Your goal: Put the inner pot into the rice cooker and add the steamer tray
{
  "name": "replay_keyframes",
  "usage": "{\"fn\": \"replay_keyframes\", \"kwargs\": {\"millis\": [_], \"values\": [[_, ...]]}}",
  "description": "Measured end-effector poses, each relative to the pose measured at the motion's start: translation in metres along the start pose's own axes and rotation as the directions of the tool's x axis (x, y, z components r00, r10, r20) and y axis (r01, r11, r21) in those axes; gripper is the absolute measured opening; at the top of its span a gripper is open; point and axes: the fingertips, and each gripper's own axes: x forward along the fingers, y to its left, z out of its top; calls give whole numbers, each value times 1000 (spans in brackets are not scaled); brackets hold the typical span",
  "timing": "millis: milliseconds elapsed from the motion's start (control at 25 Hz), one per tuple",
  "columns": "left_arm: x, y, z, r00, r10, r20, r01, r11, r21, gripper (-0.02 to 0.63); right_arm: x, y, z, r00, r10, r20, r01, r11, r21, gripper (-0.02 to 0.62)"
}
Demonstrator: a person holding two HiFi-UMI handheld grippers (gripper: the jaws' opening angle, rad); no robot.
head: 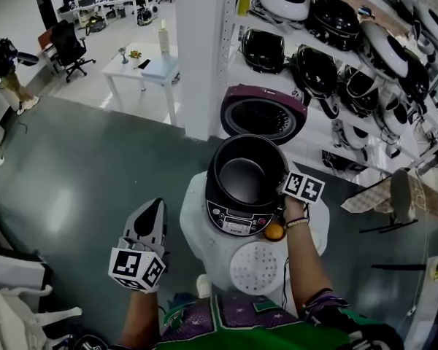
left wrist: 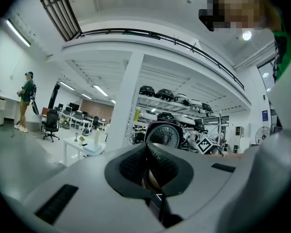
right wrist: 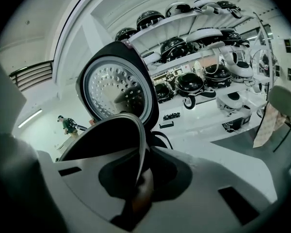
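1. The right gripper point(head: 284, 186) is clamped on the thin metal rim of the inner pot point(head: 242, 175), pinching it at the pot's right-hand edge. The right gripper view shows it plainly: the curved rim runs straight down between the two dark pads point(right wrist: 136, 188).
2. The pot is round, dark and smooth inside, and it's down in the mouth of the rice cooker point(head: 237, 223). Whether it's fully seated, I can't tell.
3. The cooker is a rounded black body with a glossy control panel at the front. Its lid point(head: 263, 115) stands thrown open behind, plum-coloured outside, with a shiny dimpled metal disc lining the inside.
4. The steamer tray point(head: 257, 267) lies flat on the round white table point(head: 196, 228), just in front of the cooker. It's a white disc peppered with small holes.
5. A small orange fruit point(head: 274, 232) sits between the tray and the cooker's front right corner.
6. The left gripper point(head: 155, 205) hangs out over the grey floor to the left of the table, its textured pads pressed together on nothing.
7. Behind, white shelves point(head: 328, 133) carry rows of other black and white cookers.
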Motion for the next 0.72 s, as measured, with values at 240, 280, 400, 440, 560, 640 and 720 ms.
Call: {"fn": "replay_keyframes", "kwargs": {"millis": [240,280,400,440,560,640,720], "values": [[3,3,-5,1000,11,-13,-11,1000,0,21,18,-8,-16,999,-19,-45,19,1000,-9,38],[4,3,-6,1000,11,-14,-11,1000,0,21,20,-9,-18,998,-21,-50,21,1000,-12,38],[9,4,-11,1000,5,-14,-5,1000,1,21,28,-12,-23,997,-33,-64,31,999,-29,38],[11,5,-13,1000,4,-15,-4,1000,0,21,30,-13,-24,997,-38,-67,35,999,-36,38],[13,7,-11,1000,7,-22,-7,1000,-1,21,35,-13,-27,996,-51,-73,46,997,-63,39],[14,8,-9,1000,10,-28,-10,1000,-1,21,38,-14,-29,995,-60,-79,54,996,-76,41],[14,9,-10,999,10,-31,-10,1000,0,21,41,-15,-31,994,-73,-81,66,994,-87,44]]}}
